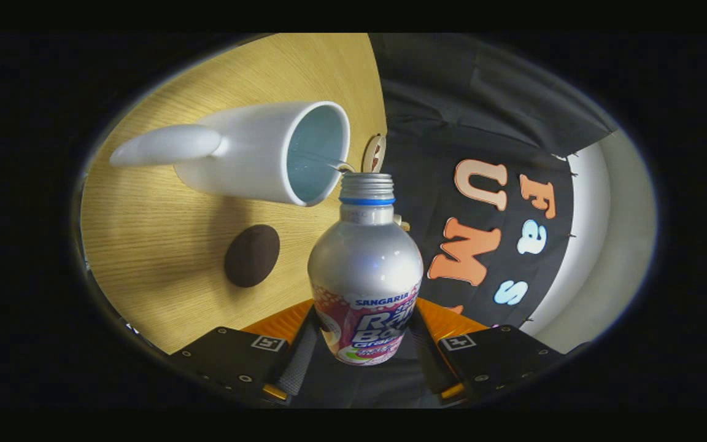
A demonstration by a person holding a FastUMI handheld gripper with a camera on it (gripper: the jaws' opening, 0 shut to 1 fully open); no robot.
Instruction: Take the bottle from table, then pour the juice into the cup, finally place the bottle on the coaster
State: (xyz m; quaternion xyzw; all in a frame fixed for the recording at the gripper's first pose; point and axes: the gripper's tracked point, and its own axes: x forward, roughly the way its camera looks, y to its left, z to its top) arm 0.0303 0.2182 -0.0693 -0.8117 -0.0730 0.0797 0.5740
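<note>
My gripper [363, 347] is shut on a silver bottle [366, 270] with a blue neck ring and an open threaded mouth; both fingers press on its labelled lower body. The whole view is rolled sideways, so the bottle is tipped. Its mouth sits right at the rim of a white cup [249, 150] with a handle, standing on the wooden table [145, 245]. A thin clear stream runs from the mouth into the cup. A dark brown round coaster [252, 255] lies on the table beside the cup, nearer the fingers.
A small wooden piece [374, 153] stands at the table's edge just behind the bottle's mouth. Beyond the table edge hangs the black cloth wall [482, 123], with a pale surface [605, 202] past it.
</note>
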